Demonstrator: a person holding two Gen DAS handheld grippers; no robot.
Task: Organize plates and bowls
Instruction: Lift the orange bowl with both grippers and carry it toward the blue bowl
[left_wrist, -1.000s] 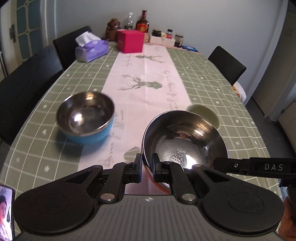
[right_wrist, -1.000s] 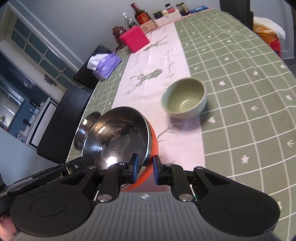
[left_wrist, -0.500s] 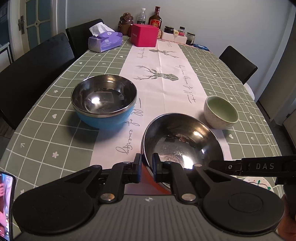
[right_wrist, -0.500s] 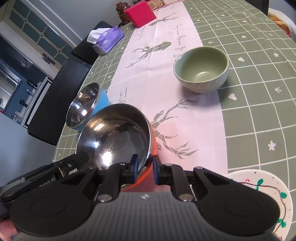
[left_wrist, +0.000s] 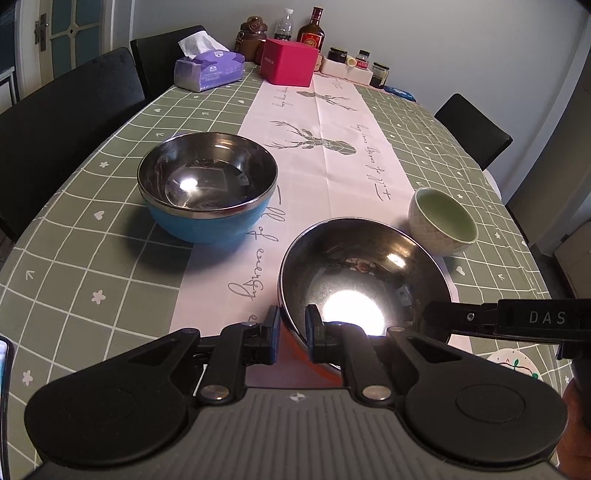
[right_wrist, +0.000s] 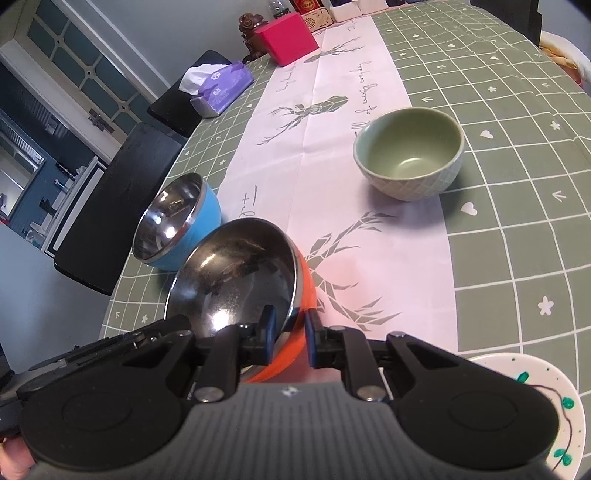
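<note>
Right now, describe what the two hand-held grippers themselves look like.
Both are matte black. The left hand-held gripper and right hand-held gripper each have two jointed arms with silver pivot screws, round black discs at the base, blue-edged pads and a ribbed grey body. White "DAS" lettering marks the right one's side, seen from the left wrist.

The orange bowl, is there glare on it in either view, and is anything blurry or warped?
Left wrist view: a blown-out white glare patch sits low inside the orange bowl, just past the tongs; the table edge bows from fisheye distortion. Right wrist view: only small highlights on the bowl, the scene tilted, the green bowl sharp.
</note>
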